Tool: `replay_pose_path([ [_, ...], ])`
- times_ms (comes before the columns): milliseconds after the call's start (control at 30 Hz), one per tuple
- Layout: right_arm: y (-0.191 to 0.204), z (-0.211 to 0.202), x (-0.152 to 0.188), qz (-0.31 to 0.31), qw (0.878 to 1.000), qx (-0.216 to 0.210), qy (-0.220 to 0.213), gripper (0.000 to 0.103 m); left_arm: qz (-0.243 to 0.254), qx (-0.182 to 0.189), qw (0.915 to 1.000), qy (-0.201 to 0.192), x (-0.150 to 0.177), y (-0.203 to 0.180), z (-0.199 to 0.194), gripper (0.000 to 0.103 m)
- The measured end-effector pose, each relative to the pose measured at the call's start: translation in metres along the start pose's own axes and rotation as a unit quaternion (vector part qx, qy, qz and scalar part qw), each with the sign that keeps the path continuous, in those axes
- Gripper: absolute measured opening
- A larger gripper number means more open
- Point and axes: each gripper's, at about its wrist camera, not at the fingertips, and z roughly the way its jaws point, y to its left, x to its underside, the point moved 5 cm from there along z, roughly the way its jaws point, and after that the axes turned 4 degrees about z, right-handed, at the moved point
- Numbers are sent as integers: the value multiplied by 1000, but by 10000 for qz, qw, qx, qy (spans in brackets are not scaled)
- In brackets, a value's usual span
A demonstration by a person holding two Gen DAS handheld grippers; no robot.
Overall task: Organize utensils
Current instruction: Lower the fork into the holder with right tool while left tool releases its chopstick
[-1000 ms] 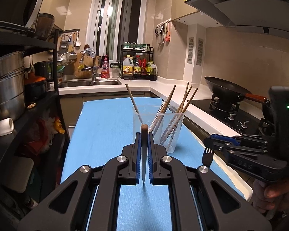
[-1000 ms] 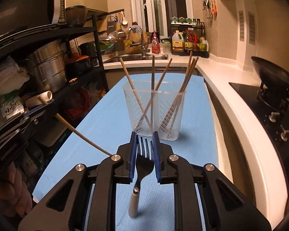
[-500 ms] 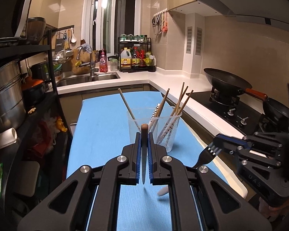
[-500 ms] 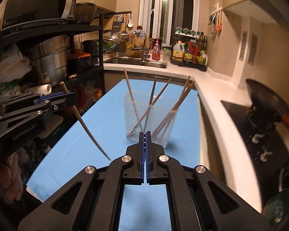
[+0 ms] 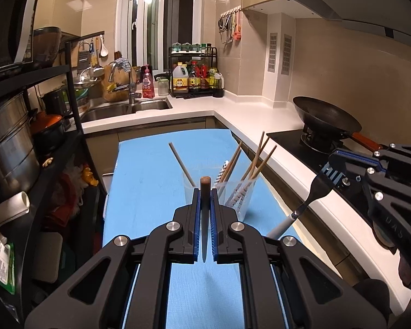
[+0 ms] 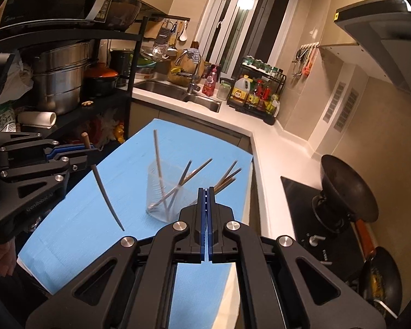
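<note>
Over the long blue mat (image 5: 150, 170) that covers the worktop, both hand-held tools have risen since a second ago: the mat and the clear plastic measuring cup (image 6: 161, 192) standing on it now sit lower in each wrist view, and the right camera has rolled so the kitchen leans.

The black right gripper (image 5: 332, 170) has changed most. A second ago its blue pads stood apart around the tines of the fork; now they are pressed together on the dark metal fork with the pale handle (image 5: 312, 194). The left wrist view shows the tines pinched between the pads and the handle hanging down and clear of the mat. In the right camera's own view the fork is not visible and the pads look fully closed (image 6: 207, 205), so the thin tines are probably hidden between them.

The black left gripper (image 5: 205, 203) is unchanged in its hold: jaws nearly closed on a single brown wooden chopstick (image 6: 104, 189), round end up, tapered tip pointing down, well off the mat.

The cup holds several wooden chopsticks (image 5: 256, 159) leaning against its rim, between and ahead of the two tools.

So both loose utensils appear to be picked up, one per hand. What remains, I judge, is carrying each over the cup's mouth and dropping it in, without knocking the leaning sticks or tipping the light cup.
</note>
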Motion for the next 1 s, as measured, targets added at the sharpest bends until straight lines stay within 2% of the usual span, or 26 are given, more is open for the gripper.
replay_pose_path([
  [300, -38, 17, -61, 104, 9994, 161, -286, 1, -77, 133, 9995, -292, -79, 16, 5, 6],
  [533, -43, 58, -77, 167, 9990, 282, -292, 1, -13, 114, 9988, -476, -115, 10, 31, 6],
  [633, -40, 83, -71, 149, 9993, 308, -167, 1, 56, -2, 9995, -302, -114, 11, 58, 6],
  [833, -35, 124, -47, 319, 9994, 134, 26, 1, 117, -157, 9994, 281, -85, 16, 110, 6],
  [1000, -29, 142, -36, 400, 9992, 36, 58, 4, 95, -19, 9986, 521, -69, 17, 132, 6],
])
